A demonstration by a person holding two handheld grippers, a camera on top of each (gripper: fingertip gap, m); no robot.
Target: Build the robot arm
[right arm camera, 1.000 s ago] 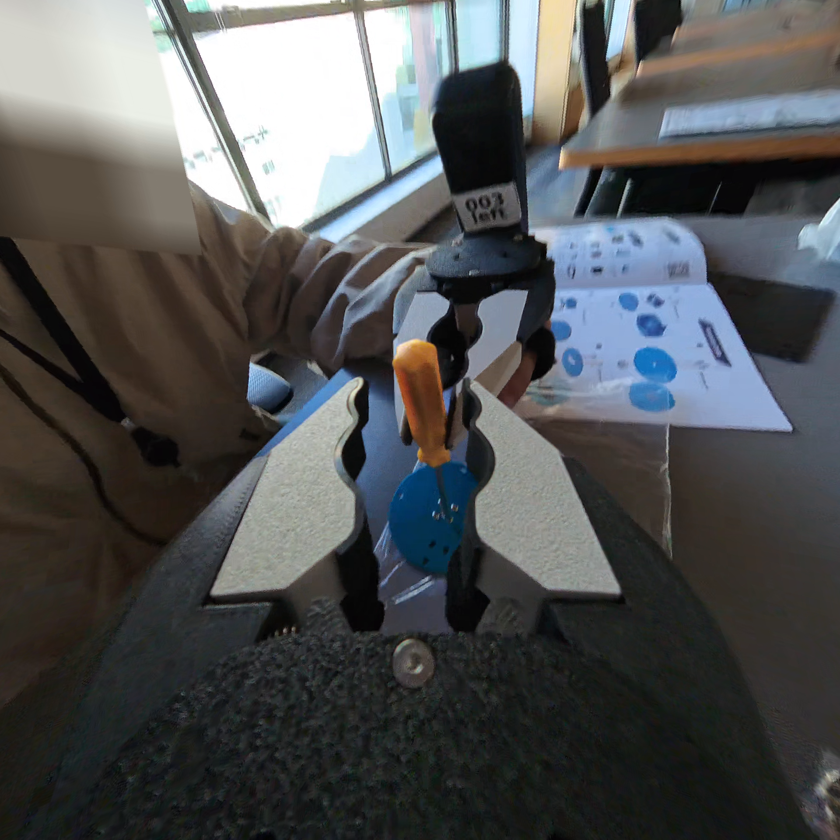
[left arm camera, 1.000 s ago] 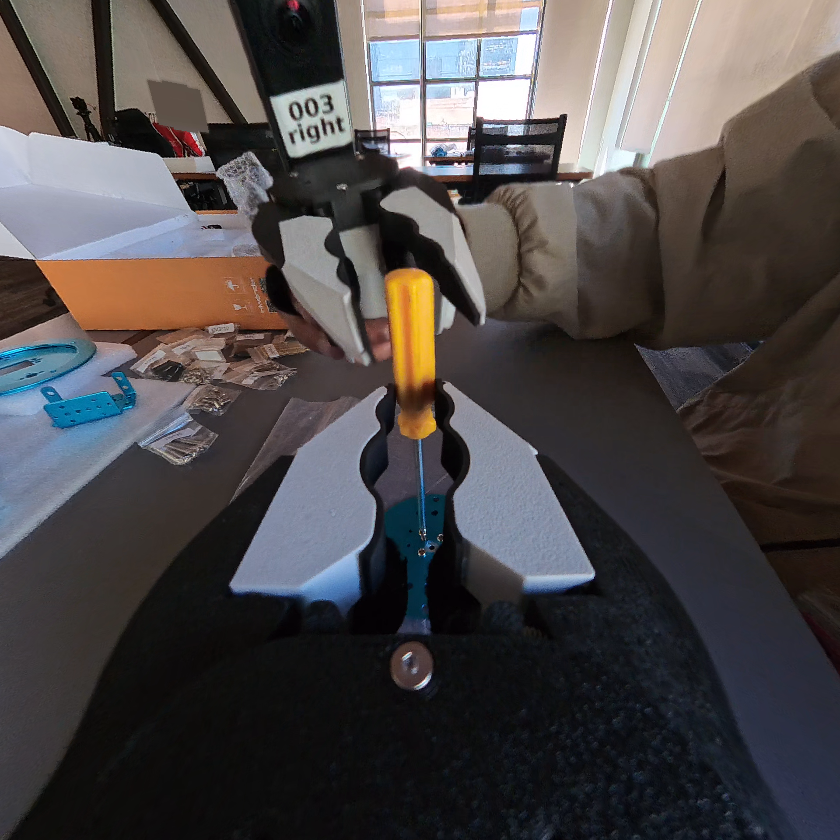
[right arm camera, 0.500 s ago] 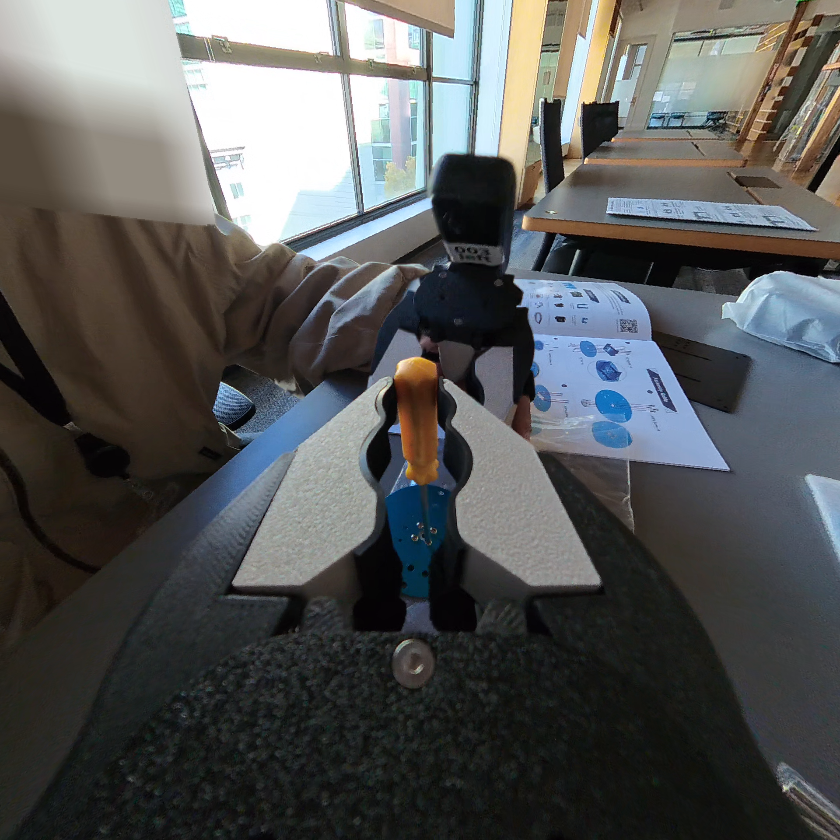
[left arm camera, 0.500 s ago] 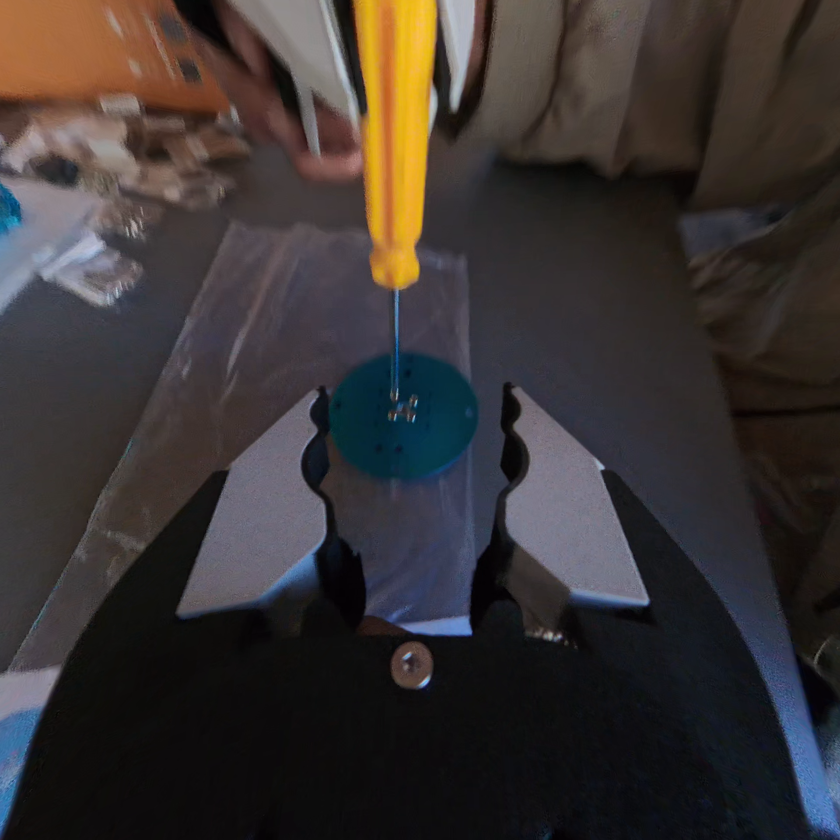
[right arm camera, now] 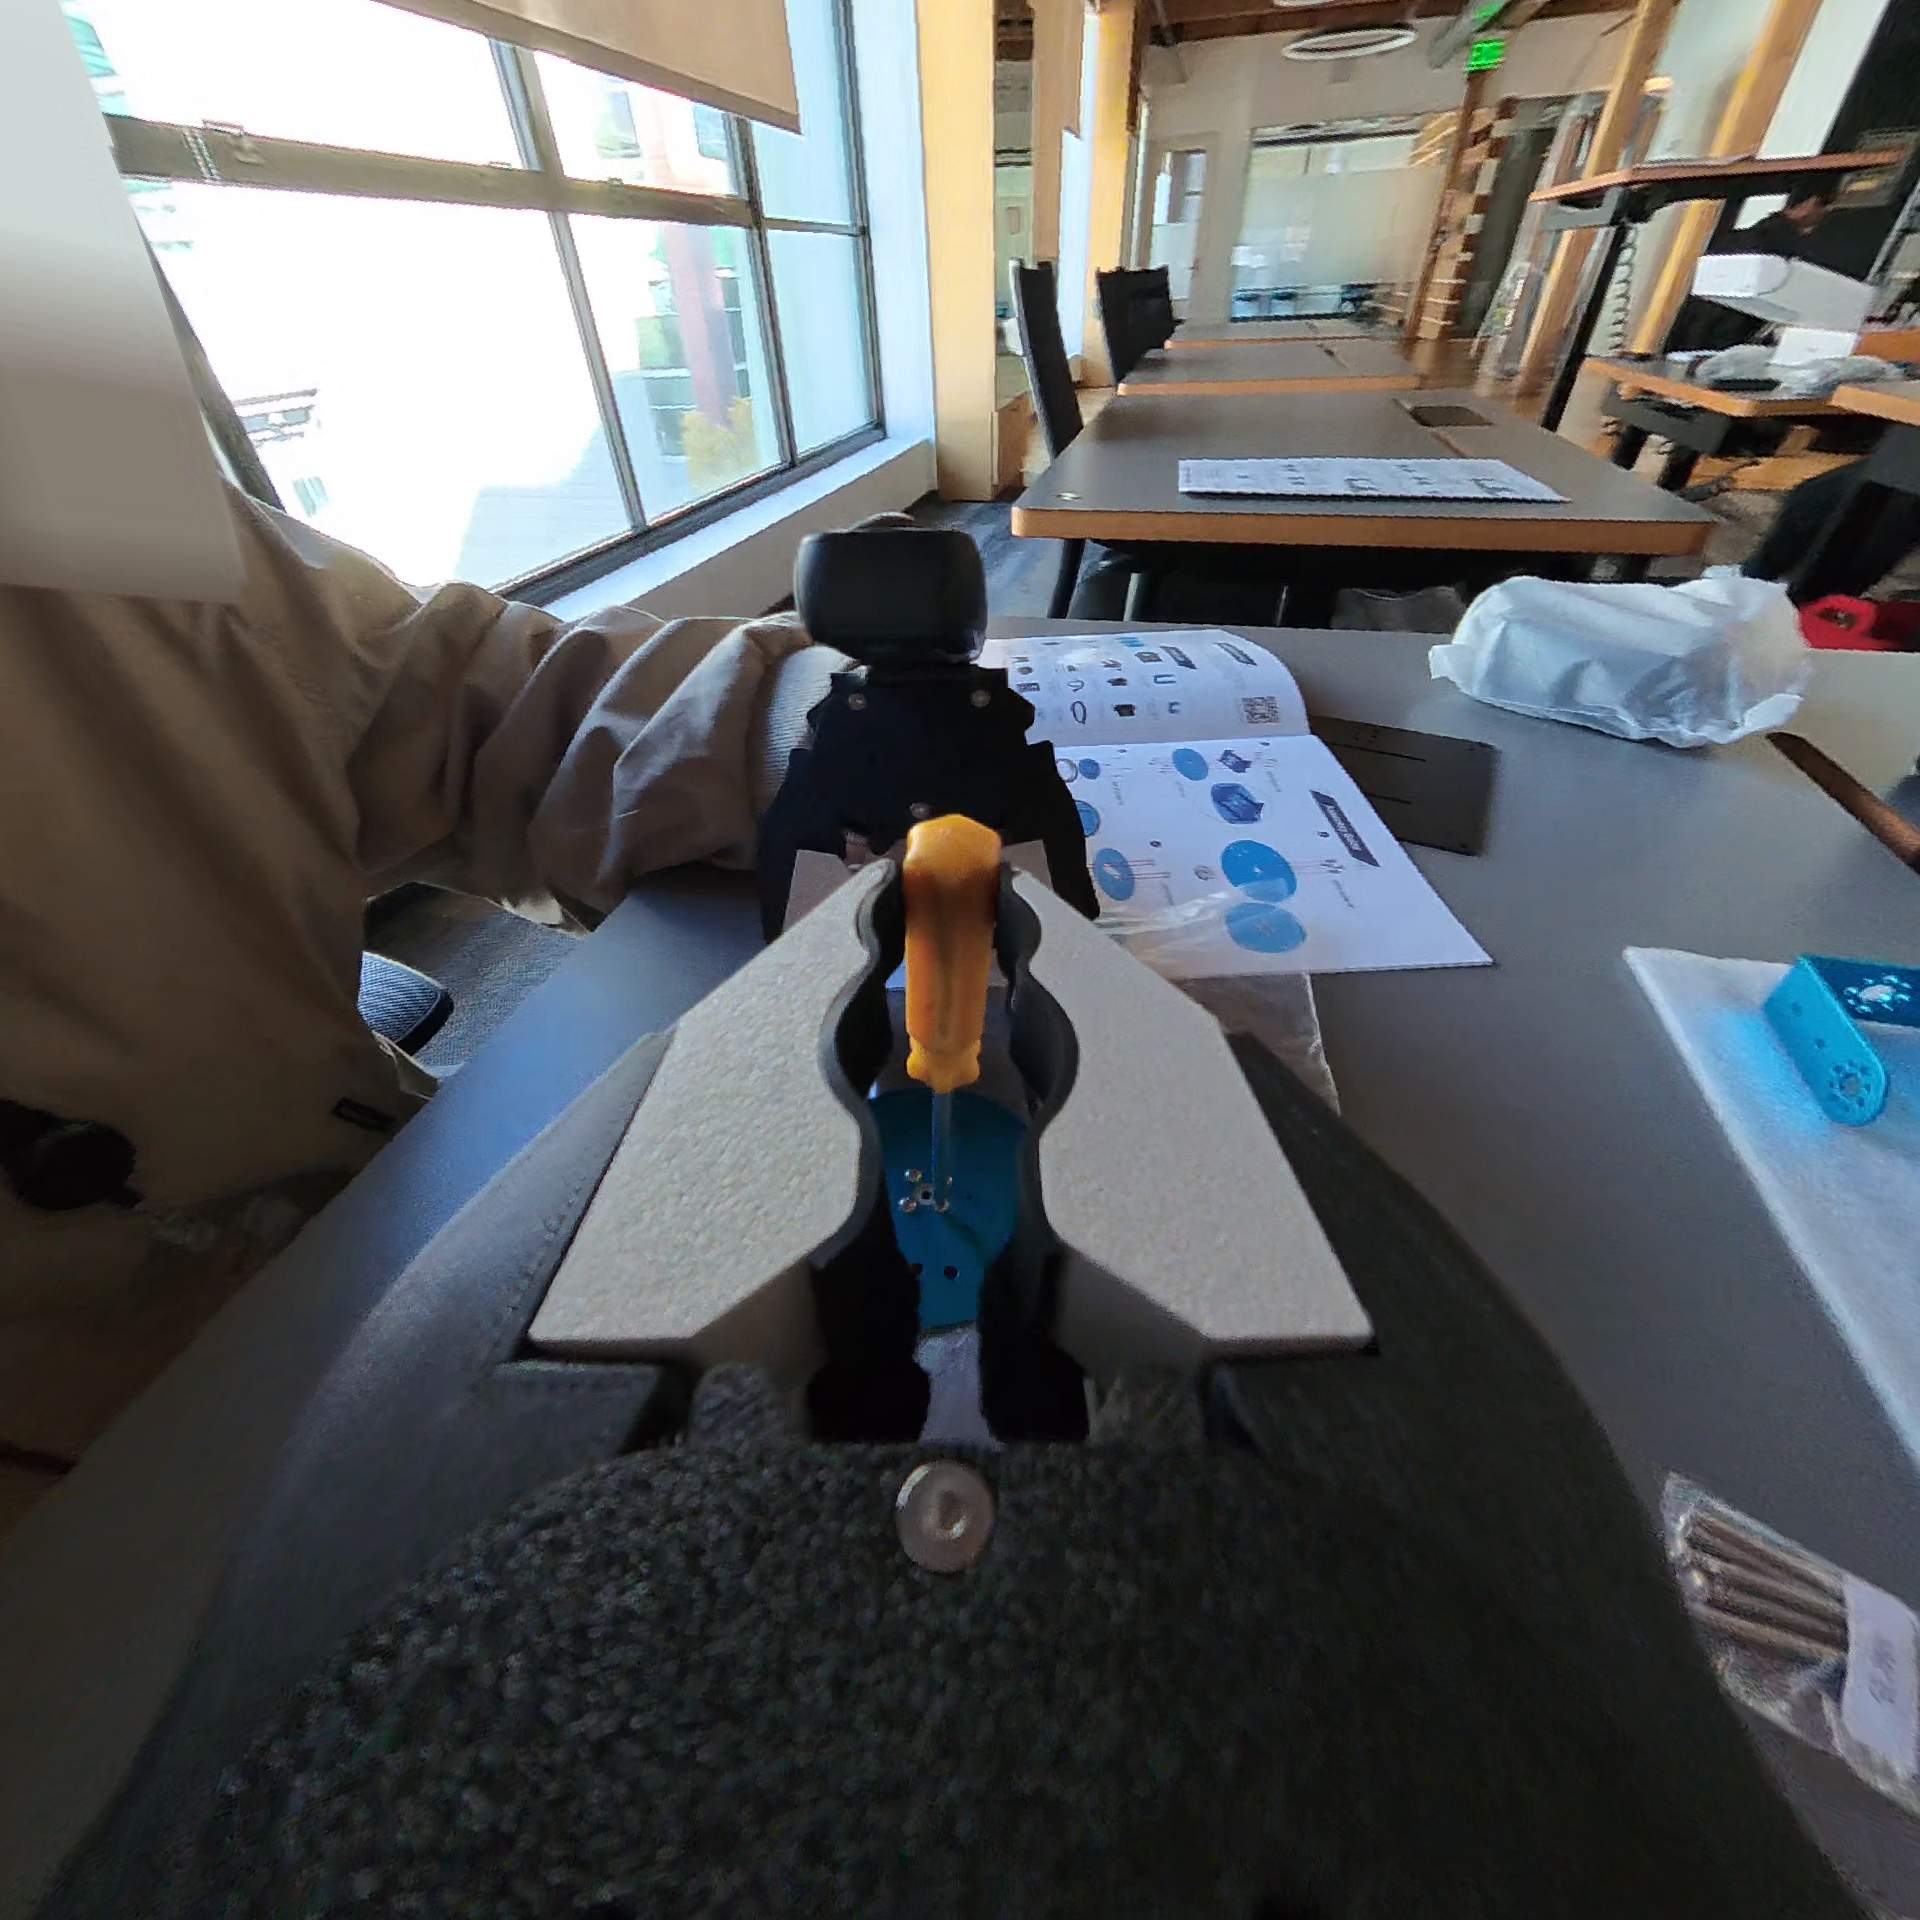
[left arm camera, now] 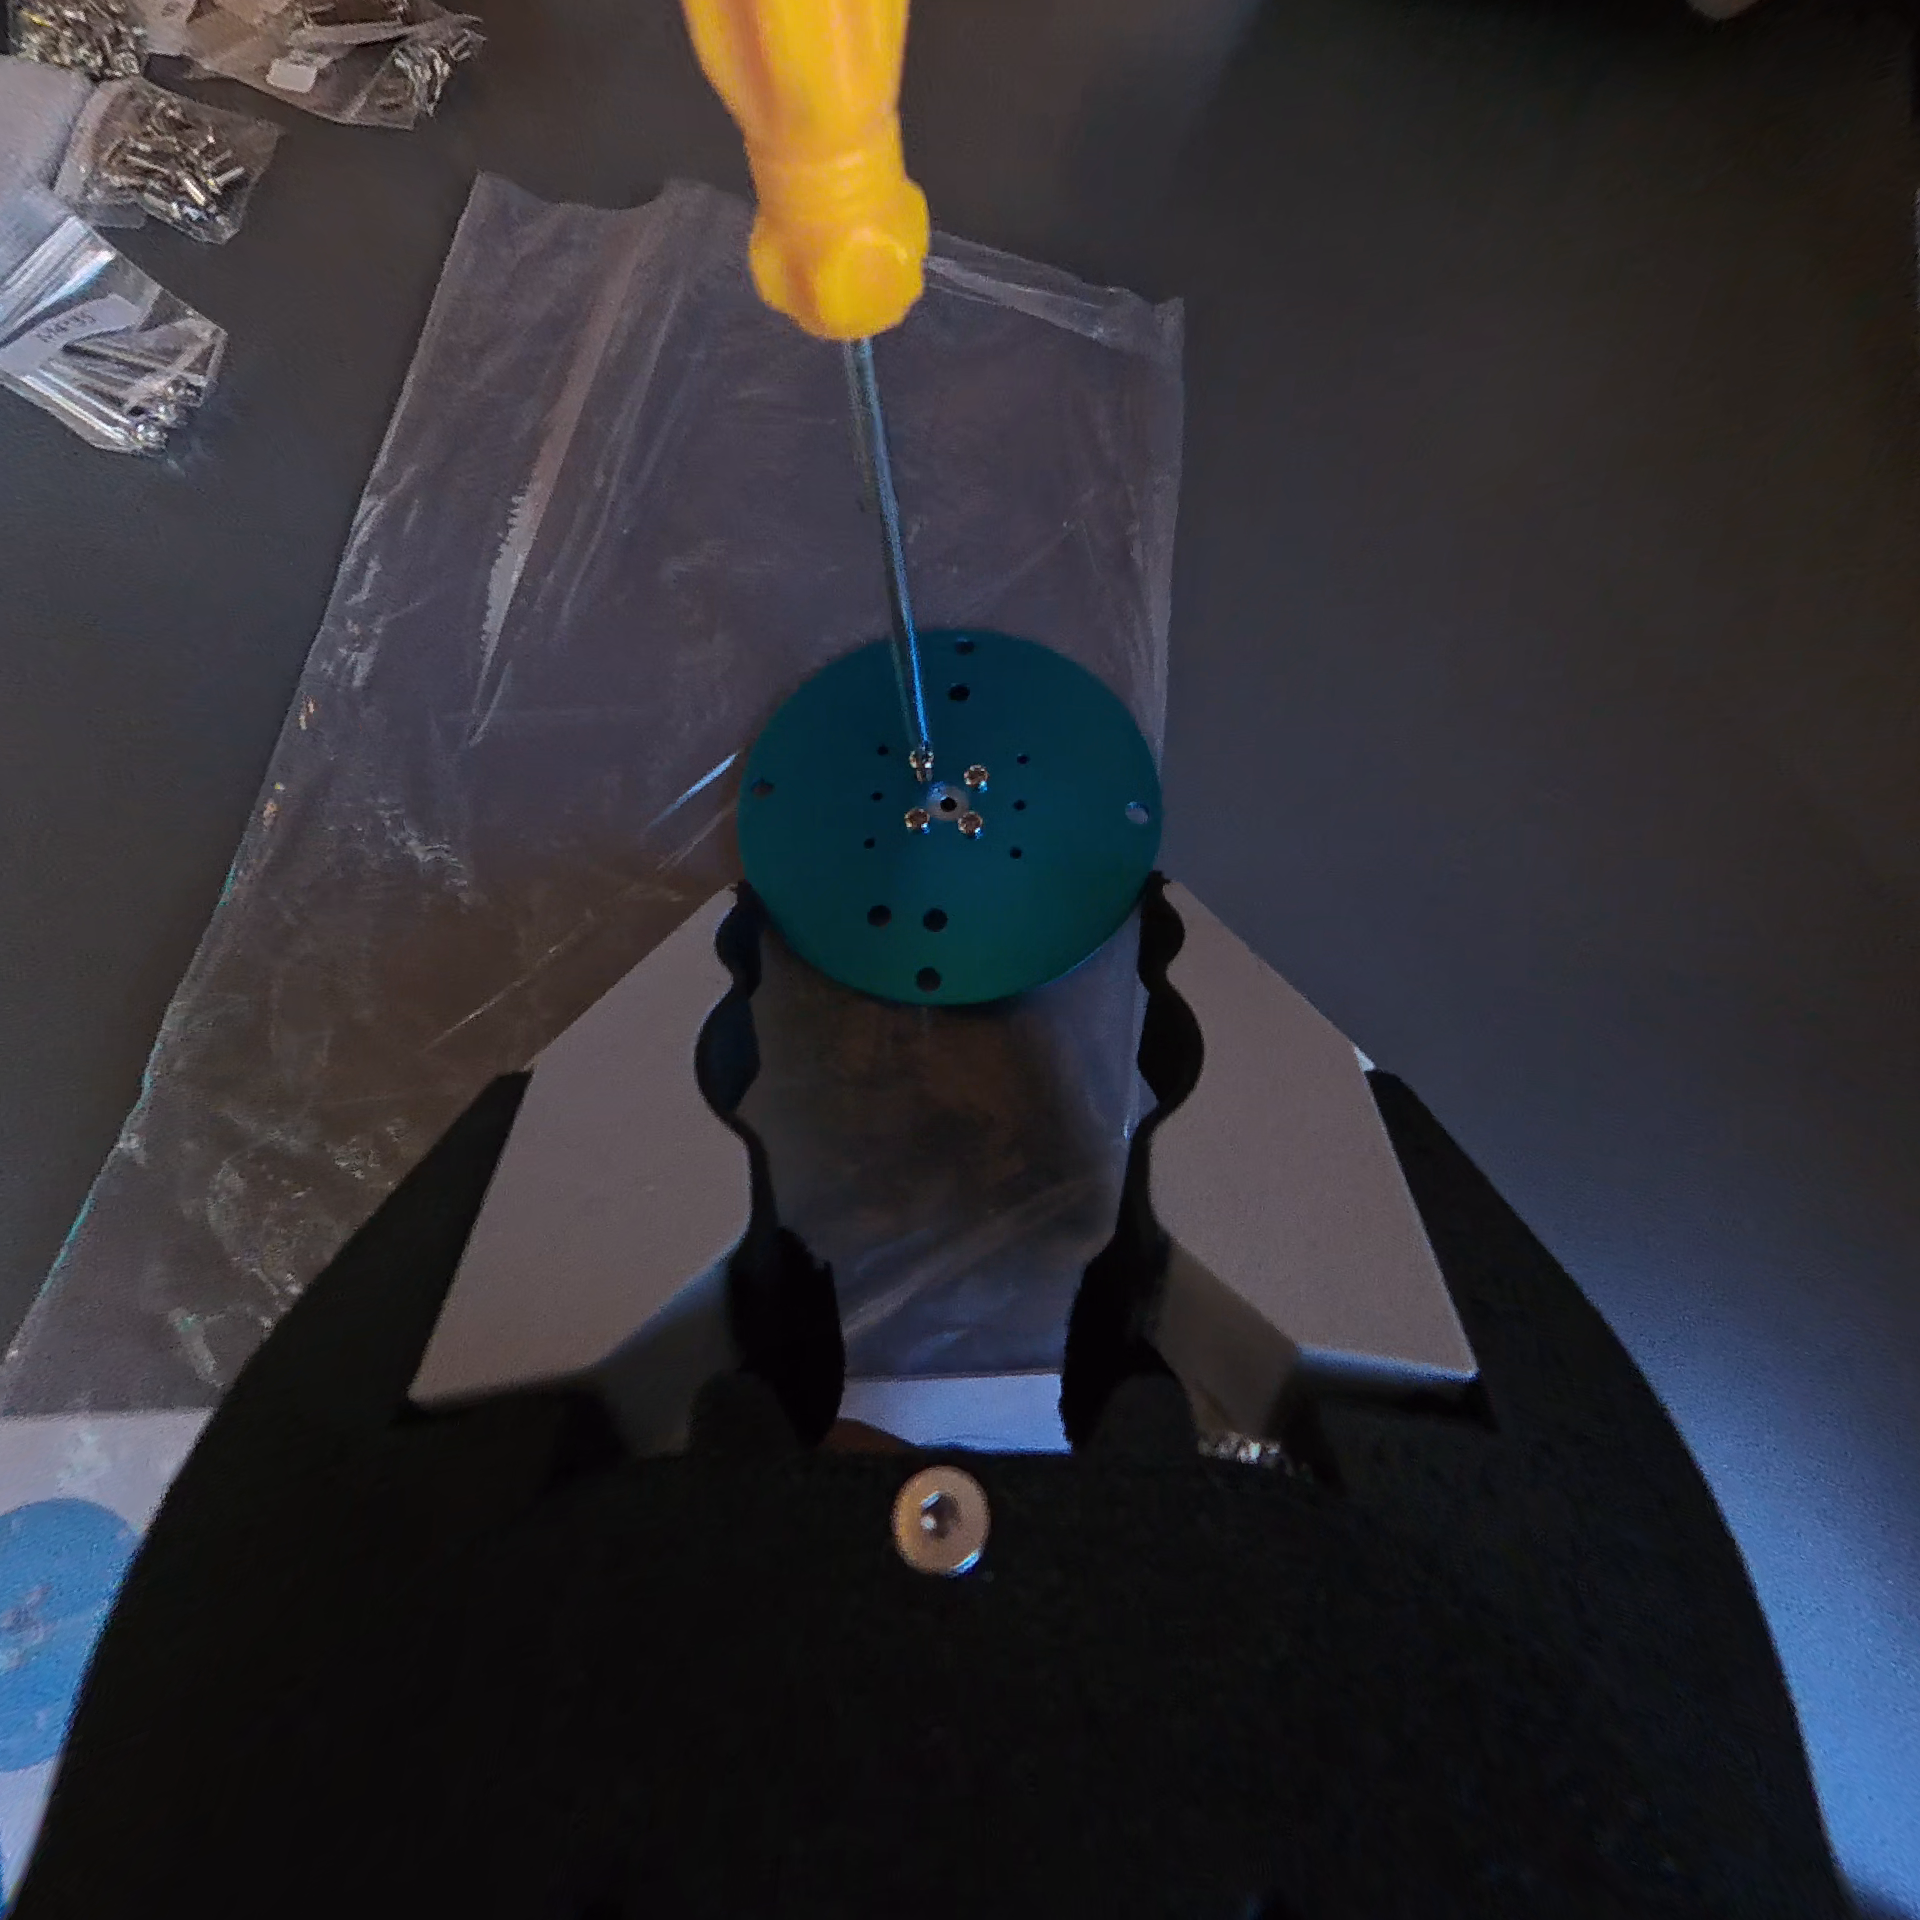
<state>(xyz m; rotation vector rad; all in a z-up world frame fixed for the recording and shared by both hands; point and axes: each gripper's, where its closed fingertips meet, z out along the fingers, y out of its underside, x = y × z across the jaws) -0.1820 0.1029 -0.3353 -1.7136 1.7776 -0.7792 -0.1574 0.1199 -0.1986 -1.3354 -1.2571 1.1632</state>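
A blue round disc (left arm camera: 940,894) with several holes and small screws at its centre lies on a clear plastic bag (left arm camera: 623,727) on the dark table. My left gripper (left arm camera: 945,891) is open, looking down, with its tips on either side of the disc's near edge. I cannot tell whether they touch it. My right gripper (right arm camera: 948,878) is shut on the yellow handle of a screwdriver (right arm camera: 948,956). The screwdriver (left arm camera: 831,177) stands nearly upright, its tip on one of the centre screws (left arm camera: 921,764). The disc (right arm camera: 951,1174) shows between the right fingers, and the left gripper (right arm camera: 914,748) shows beyond it.
Bags of small screws (left arm camera: 156,166) lie at the far left. An open instruction booklet (right arm camera: 1226,821), a black plate (right arm camera: 1403,769) and a white plastic bundle (right arm camera: 1621,665) lie beyond. A blue bracket (right arm camera: 1834,1029) sits on white foam (right arm camera: 1818,1164). A person's tan sleeve (right arm camera: 582,748) is at the left. Tip to tip, the grippers are about 15 cm apart.
My left gripper opened from around the disc, then rose and tilted to look down on it. My right jaws closed in on the screwdriver handle, and the screwdriver stood up straighter.
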